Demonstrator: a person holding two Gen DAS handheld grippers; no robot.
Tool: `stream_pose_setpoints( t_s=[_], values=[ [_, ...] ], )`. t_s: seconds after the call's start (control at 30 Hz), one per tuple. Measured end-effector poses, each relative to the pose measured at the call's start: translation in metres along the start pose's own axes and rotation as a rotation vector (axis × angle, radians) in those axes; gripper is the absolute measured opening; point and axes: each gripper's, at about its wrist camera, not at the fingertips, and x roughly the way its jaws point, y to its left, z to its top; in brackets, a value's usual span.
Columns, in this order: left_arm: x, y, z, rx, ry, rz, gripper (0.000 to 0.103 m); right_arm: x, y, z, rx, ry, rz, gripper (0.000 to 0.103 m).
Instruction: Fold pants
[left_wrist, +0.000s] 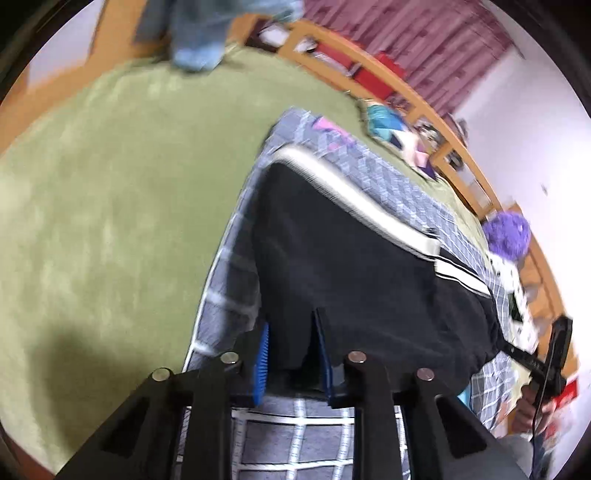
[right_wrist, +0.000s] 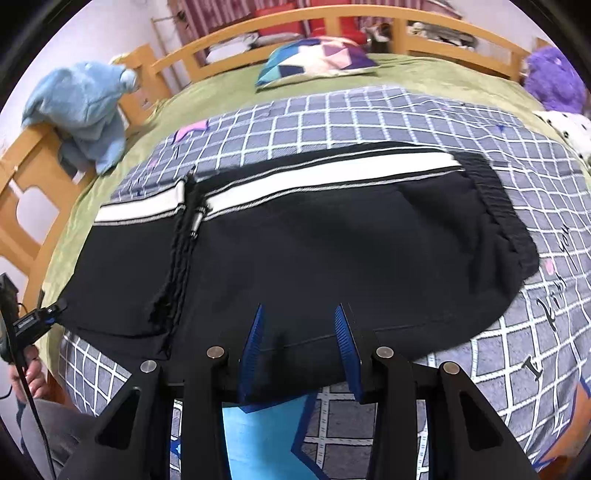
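We see the black track pants (right_wrist: 314, 251), folded once, lying on the checked quilt (right_wrist: 369, 118). Our right gripper (right_wrist: 301, 332) straddles their near edge, jaws apart; our left gripper (left_wrist: 291, 332), blurred, seems likewise parted over the hem. Green blanket (left_wrist: 110, 184) lies open leftward.

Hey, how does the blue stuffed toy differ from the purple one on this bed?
The blue plush toy is pale blue with a smooth, towel-like surface; the purple plush toy is vivid purple and shaggy. The blue one slumps over the wooden bed frame at the left side, while the purple one sits at the far right edge, partly cut off by the view. Both are soft toys lying apart from the black pants.
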Motion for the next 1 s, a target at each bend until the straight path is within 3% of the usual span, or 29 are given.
stream_pose_setpoints(
  t_s=[0.13,0.33,0.5,0.57,0.67,0.83,0.9,0.93,1.0],
  values=[
    [-0.023,-0.05,0.015,0.146,-0.039,0.017,0.016,-0.006,-0.004,-0.004,0.018,-0.004,0.008,0.039],
    [-0.024,-0.136,0.028,0.334,-0.027,-0.084,0.014,-0.021,-0.005,-0.011,-0.013,-0.046,-0.01,0.04],
    [0.01,-0.194,0.013,0.447,0.056,-0.177,0.014,-0.023,-0.02,-0.02,0.02,-0.031,-0.015,0.04],
    [0.033,-0.212,0.006,0.491,0.137,-0.224,0.014,-0.022,-0.025,-0.021,0.039,-0.024,-0.013,0.04],
    [0.055,-0.218,0.004,0.506,0.224,-0.291,0.014,-0.018,-0.026,-0.019,0.046,-0.013,-0.01,0.04],
    [0.097,-0.219,-0.005,0.491,0.403,-0.336,0.014,-0.002,-0.008,-0.006,0.003,0.01,-0.004,0.04],
    [0.099,-0.215,-0.007,0.483,0.428,-0.345,0.016,0.004,0.002,0.002,-0.013,0.017,0.015,0.04],
    [0.098,-0.215,-0.008,0.485,0.425,-0.345,0.019,0.007,0.007,0.006,-0.02,0.016,0.027,0.04],
    [0.09,-0.213,-0.007,0.496,0.404,-0.334,0.036,0.012,0.019,0.015,-0.032,0.01,0.067,0.041]
  ],
)
